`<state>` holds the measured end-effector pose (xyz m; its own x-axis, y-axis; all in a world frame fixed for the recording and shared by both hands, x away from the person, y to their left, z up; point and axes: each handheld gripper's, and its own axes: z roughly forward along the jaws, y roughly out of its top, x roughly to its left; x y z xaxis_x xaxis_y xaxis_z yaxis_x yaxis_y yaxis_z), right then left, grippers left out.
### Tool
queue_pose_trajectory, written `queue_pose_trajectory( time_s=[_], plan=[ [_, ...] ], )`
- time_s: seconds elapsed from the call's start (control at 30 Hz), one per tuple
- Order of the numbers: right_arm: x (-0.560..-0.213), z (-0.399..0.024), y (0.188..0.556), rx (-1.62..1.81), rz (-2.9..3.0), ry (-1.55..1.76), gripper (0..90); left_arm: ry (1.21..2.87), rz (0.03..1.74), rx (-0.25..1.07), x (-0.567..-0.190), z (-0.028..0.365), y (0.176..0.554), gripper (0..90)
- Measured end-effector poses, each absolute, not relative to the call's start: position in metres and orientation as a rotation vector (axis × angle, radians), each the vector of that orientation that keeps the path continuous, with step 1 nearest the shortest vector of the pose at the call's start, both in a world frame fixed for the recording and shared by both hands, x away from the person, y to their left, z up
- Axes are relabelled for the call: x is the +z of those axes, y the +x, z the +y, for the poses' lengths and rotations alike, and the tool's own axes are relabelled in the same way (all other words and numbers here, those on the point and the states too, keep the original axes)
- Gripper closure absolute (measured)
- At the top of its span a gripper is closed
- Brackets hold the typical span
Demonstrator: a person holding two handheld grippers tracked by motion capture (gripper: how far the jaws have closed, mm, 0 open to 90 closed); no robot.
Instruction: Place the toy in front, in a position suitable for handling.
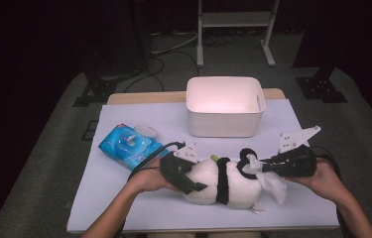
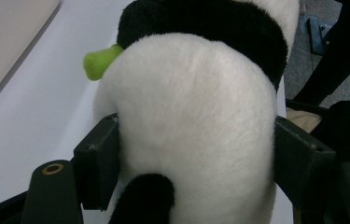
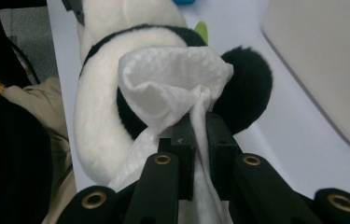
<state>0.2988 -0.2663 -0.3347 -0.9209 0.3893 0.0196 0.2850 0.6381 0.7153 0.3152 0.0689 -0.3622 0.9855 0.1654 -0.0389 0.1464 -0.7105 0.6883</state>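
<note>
Panda toy [image 1: 223, 183] lying near on the counter [image 1: 139, 198], left gripper [image 1: 186, 174] clamping its white body, right gripper [image 1: 259, 167] pinching a white wipe [image 1: 274, 186] against its black ear [image 3: 245, 93].

Lab: dark room, equipment stands [image 1: 235, 29]
</note>
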Motion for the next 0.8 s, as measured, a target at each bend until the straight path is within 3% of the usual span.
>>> queue_pose_trajectory(
  time_s=[0.3,0.8],
  plan=[
    [-0.338,-0.269,0.292,1.147,2.728,0.562,83.3,2.371,0.223,0.046,-0.361,0.067,0.314,26.2],
    [-0.315,-0.226,0.301,1.064,2.772,0.406,83.3,2.349,0.199,0.067,-0.350,0.052,0.311,26.2]
  ],
)
